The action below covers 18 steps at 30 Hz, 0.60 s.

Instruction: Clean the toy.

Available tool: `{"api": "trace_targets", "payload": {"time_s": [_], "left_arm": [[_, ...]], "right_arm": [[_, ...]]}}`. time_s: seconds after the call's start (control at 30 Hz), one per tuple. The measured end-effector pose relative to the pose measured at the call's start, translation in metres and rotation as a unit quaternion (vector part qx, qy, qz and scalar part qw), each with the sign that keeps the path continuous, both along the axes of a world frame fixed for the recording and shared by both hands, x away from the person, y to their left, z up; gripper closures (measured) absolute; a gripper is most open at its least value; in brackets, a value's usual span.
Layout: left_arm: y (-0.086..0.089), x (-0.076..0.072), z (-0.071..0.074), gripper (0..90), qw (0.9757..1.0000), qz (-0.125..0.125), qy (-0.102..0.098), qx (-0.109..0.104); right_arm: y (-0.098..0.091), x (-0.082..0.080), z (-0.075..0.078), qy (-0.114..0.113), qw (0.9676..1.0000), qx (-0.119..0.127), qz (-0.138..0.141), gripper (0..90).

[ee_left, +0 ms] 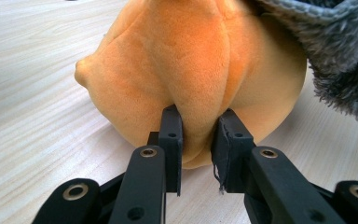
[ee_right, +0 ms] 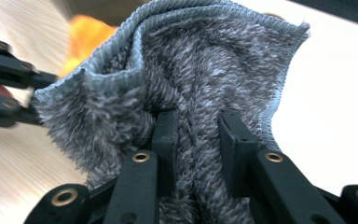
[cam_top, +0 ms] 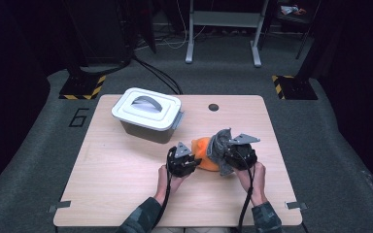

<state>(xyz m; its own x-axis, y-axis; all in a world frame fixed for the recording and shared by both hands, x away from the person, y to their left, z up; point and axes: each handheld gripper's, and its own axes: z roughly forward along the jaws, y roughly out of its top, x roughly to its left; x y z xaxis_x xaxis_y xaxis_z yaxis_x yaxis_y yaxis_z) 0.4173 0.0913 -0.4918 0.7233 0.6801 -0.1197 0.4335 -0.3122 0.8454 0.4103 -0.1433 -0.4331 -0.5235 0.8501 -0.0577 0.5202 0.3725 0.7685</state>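
An orange plush toy lies near the middle of the wooden table. My left gripper is at its left side, shut on a fold of the orange plush, with both pads pressing into the fabric. A grey fuzzy cloth drapes over the toy's right side. My right gripper is shut on a bunched fold of this grey cloth, which stands up between its pads. A corner of the cloth hangs at the upper right of the left gripper view.
A grey bin with a white handled lid stands at the table's back left. A small dark hole sits near the back edge. Beyond the table are a white frame and black stands with striped bases.
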Motion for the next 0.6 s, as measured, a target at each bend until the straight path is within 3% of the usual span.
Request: {"api": "trace_targets", "payload": {"time_s": [0.3, 0.47, 0.6], "left_arm": [[-0.001, 0.0, 0.0, 74.5, 1.0, -0.001, -0.002, 0.0], [-0.001, 0.0, 0.0, 74.5, 1.0, -0.001, -0.003, -0.003], [-0.002, -0.001, 0.001, 74.5, 1.0, -0.001, -0.004, -0.004]], "right_arm": [[-0.027, 0.005, -0.024, 0.031, 0.9986, 0.01, -0.042, 70.4], [-0.036, 0.012, -0.042, 0.059, 0.996, 0.021, -0.064, 70.5], [-0.041, 0.017, -0.053, 0.082, 0.9937, 0.017, -0.075, 70.5]]}}
